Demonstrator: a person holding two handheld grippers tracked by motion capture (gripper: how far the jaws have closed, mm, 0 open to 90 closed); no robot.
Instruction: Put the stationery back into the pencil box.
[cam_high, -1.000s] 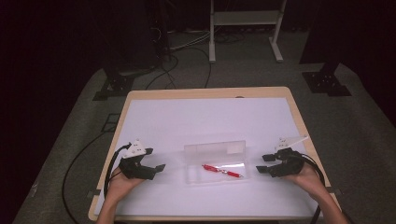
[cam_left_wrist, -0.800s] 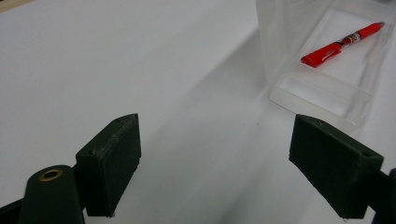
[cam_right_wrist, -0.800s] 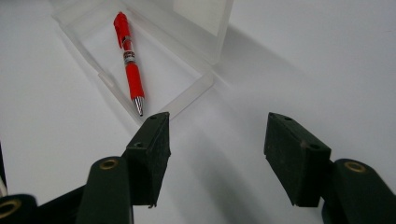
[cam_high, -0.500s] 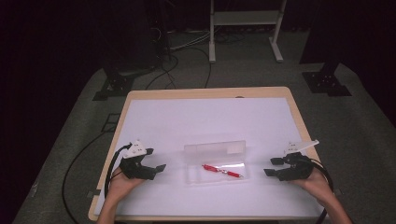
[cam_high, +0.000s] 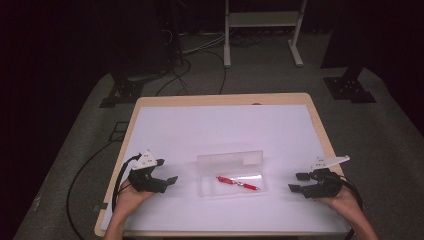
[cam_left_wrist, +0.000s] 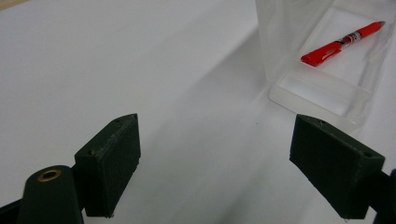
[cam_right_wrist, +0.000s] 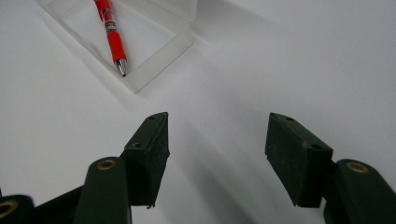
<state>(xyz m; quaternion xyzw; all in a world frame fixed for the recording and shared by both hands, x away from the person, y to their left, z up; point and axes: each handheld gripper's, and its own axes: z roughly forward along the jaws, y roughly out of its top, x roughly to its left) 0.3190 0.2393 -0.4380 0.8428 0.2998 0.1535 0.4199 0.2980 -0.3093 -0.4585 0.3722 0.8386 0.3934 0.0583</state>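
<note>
Near the desk's front edge, a red pen (cam_high: 238, 183) lies inside the open clear case (cam_high: 231, 175); left gripper (cam_high: 165, 182) and right gripper (cam_high: 299, 182) flank it, jaws spread, empty. Lid-closing looks next, needing a steady approach.

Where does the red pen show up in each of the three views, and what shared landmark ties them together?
High view: the red pen lies in the clear open case, lower centre, between the two grippers.
Left gripper view: the pen sits at the upper right, inside the case.
Right gripper view: the pen sits at the upper left, silver tip toward the camera.
Shared landmark: the clear case on the white table surface.
</note>
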